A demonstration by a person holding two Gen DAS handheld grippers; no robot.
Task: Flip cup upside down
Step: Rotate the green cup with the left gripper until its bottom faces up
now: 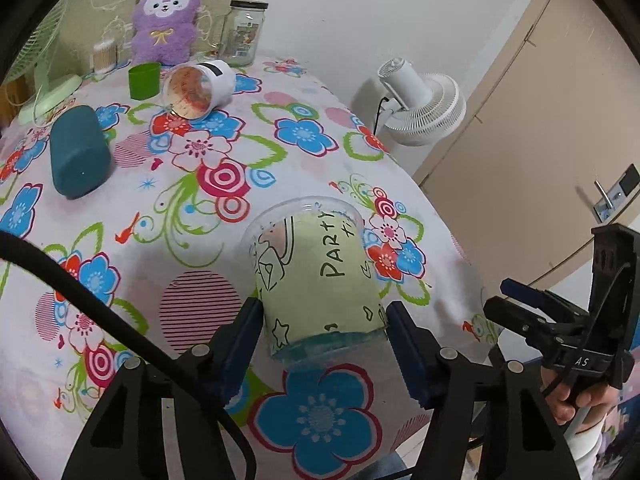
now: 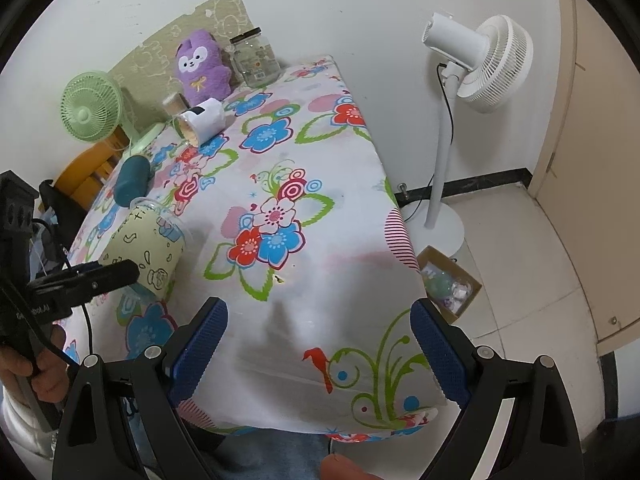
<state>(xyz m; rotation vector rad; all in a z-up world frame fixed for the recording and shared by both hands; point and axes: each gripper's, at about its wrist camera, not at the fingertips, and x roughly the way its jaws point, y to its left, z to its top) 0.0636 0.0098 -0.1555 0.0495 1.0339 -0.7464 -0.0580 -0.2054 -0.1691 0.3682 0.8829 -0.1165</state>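
The clear plastic cup with a pale green printed sleeve [image 1: 316, 276] lay tilted near the front of the bench [image 1: 200, 184], its wide rim pointing away from the camera and its narrow base toward it, the base held between the blue pads of the left tongs [image 1: 324, 344]. Those tongs were closed partway, the pads pressed to either side of the cup's lower wall; whether the rim touched the flowered cloth could not be told. The sleeve read "PARTY" in dark lettering, with smaller script beside it too cut off to read, among doodled stars and hearts. The flip looked to be midway: the cup was neither upright nor inverted, and the next move would seem to call for a further roll of the wrist to bring the rim down flat on the cloth before letting go. The right tongs [image 2: 320, 356] hovered wide apart over the bench's near corner, gripping nothing. Farther back lay a white tub on its side [image 1: 200, 90], a teal oblong case [image 1: 78, 152], a small green cup [image 1: 144, 80], a glass jar with a black lid [image 1: 244, 32] and a purple plush toy [image 1: 166, 20]. A white pedestal fan [image 2: 476, 64] stood on the floor beyond.
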